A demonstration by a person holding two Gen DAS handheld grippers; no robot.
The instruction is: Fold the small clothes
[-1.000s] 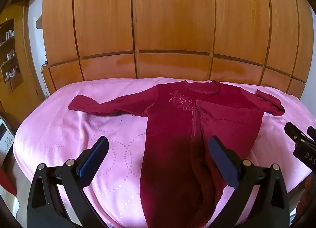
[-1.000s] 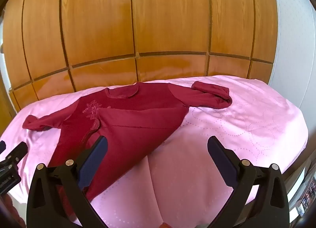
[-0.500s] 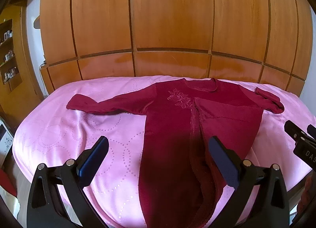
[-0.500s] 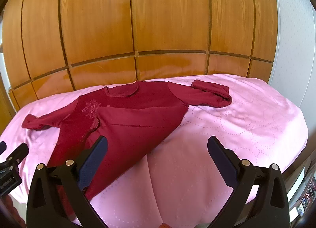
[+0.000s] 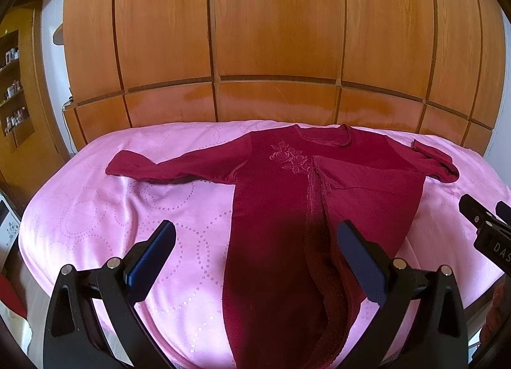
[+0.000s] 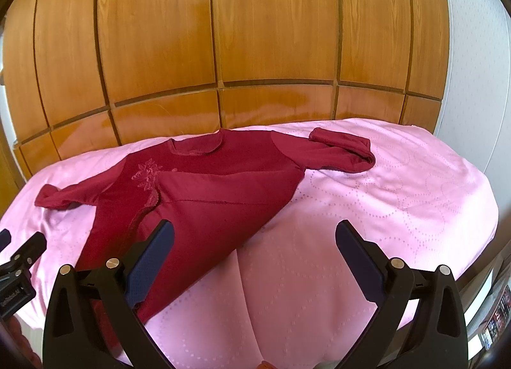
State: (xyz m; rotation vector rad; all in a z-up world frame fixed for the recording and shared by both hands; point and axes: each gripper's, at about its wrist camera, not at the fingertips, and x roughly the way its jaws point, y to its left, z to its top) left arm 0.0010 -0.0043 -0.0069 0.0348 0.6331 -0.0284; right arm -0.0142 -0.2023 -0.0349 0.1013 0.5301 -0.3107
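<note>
The dark red garment [image 5: 287, 209] lies spread on the pink bed [image 5: 95, 209], its right side already folded inward, so with both grippers' jaws wide and empty (left gripper [image 5: 254, 252], right gripper [image 6: 254, 252]), the far-left sleeve [image 5: 153, 169] probably needs pinching next.

Bed with pink dotted-circle bedspread [image 5: 95, 209]. Glossy wooden wardrobe panels [image 5: 274, 33] right behind it. Shelves with small bottles [image 5: 12, 88] at far left. White wall [image 6: 472, 49] at right.
</note>
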